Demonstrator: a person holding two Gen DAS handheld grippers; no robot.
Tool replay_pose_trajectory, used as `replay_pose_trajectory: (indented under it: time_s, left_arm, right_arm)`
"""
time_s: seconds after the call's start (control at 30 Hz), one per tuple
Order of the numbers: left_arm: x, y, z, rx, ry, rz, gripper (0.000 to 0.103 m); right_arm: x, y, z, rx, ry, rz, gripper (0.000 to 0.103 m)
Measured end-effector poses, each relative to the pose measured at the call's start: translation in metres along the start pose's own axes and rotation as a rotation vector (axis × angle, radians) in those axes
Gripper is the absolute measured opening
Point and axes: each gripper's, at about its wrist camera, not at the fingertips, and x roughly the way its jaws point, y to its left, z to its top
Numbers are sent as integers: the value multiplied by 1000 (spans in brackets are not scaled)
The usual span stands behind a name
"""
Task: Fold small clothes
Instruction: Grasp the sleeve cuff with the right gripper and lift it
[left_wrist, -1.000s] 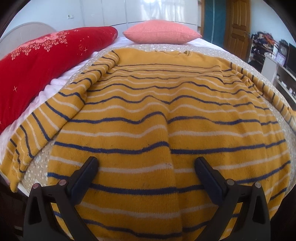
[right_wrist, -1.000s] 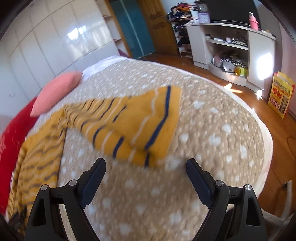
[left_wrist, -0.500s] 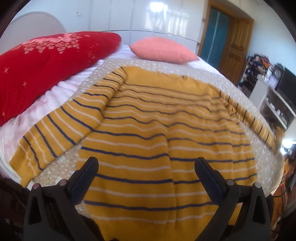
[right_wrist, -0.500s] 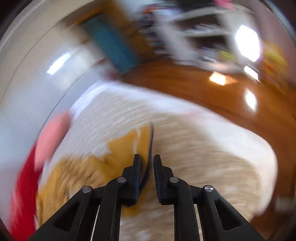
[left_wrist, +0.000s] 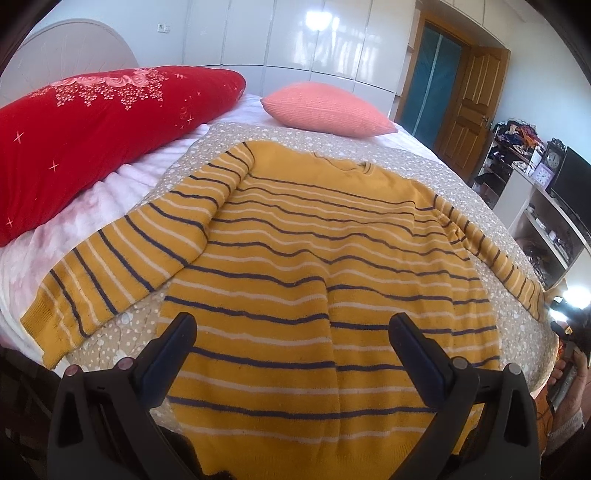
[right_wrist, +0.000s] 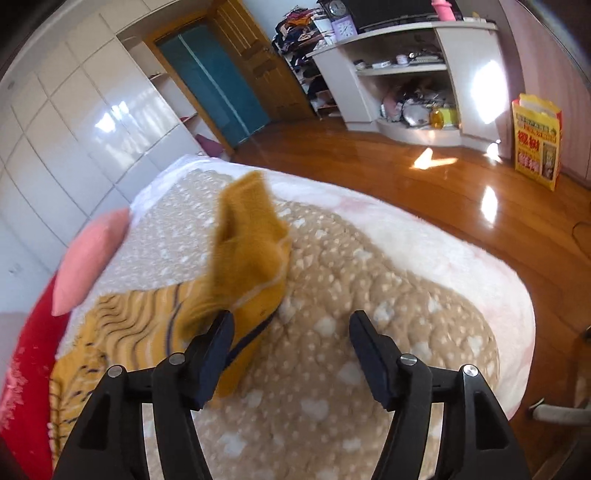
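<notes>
A yellow sweater (left_wrist: 332, 258) with dark blue and white stripes lies flat on the bed, front up, neck at the far end. Its left sleeve (left_wrist: 122, 266) slants toward the near left bed edge. My left gripper (left_wrist: 291, 325) hangs open above the hem with nothing between its fingers. In the right wrist view the right sleeve's cuff (right_wrist: 251, 251) is blurred and bunched up on the blanket. It lies just beyond the left finger (right_wrist: 218, 347) of my right gripper (right_wrist: 292, 325). That gripper's jaws are opening, and the pads do not press on the cuff.
A red embroidered pillow (left_wrist: 92, 129) and a pink cushion (left_wrist: 325, 110) lie at the bed's head. The beige spotted blanket (right_wrist: 369, 295) ends at the bed's rounded edge. Beyond are wooden floor (right_wrist: 443, 192), white shelves (right_wrist: 406, 70) and a yellow bag (right_wrist: 535, 140).
My left gripper has risen and drawn back, so more of the sweater shows. My right gripper closed on the sleeve cuff, moved it, then opened and let it go.
</notes>
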Motion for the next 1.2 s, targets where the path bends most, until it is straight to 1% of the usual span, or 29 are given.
replay_pose_trajectory:
  time_s: [0.07,0.13,0.2,0.27,0.37,0.5,0.6,0.7,0.77,0.87,0.93,0.97,1.0,1.07,1.1,1.13,1.2]
  left_arm:
    - [-5,6,0,-23,-10,-3,103]
    - [-11,14,-1,-46,-26,-6,103]
    - [-17,24,-4,-66,-39,-6,103]
    - [-19,34,-6,-84,-38,-5,103]
    - [-21,49,-10,-109,-31,-2,103]
    - [-27,60,-15,-128,-28,3,103]
    - [-32,68,-20,-139,-36,23,103]
    - [-30,73,-22,-149,-26,38,103]
    - [-28,74,-21,-155,-19,50,103]
    - [-27,73,-20,-170,-23,49,103]
    - [-27,71,-21,-170,-27,41,103]
    - [-26,69,-21,-164,-25,36,103]
    - [-25,67,-21,-158,-22,34,103]
    - [-23,65,-20,-147,-19,31,103]
    - [-25,66,-20,-150,-26,28,103]
    - [-26,67,-20,-155,-33,27,103]
    - [-30,74,-20,-174,-55,25,103]
  right_arm:
    - [-1,7,3,-20,6,-14,70]
    - [-9,7,3,-23,7,9,70]
    - [-18,0,-3,-15,5,9,70]
    - [-27,-12,-16,23,12,5,71]
    - [-39,-27,-38,68,23,30,72]
    - [-43,-26,-47,32,25,27,73]
    - [-35,-29,-39,57,26,17,75]
    - [-29,-27,-30,54,15,-9,76]
    - [-25,-21,-24,29,-3,-35,76]
    - [-19,-11,-11,-23,-22,-61,76]
    - [-13,-4,-3,-61,-22,-70,69]
    - [-5,2,1,-97,-9,-91,51]
    - [1,5,3,-120,3,-105,29]
    - [13,16,8,-179,34,-127,15]
    - [15,22,12,-209,41,-138,12]
    - [13,35,17,-252,36,-145,12]
    - [3,63,27,-323,4,-131,12]
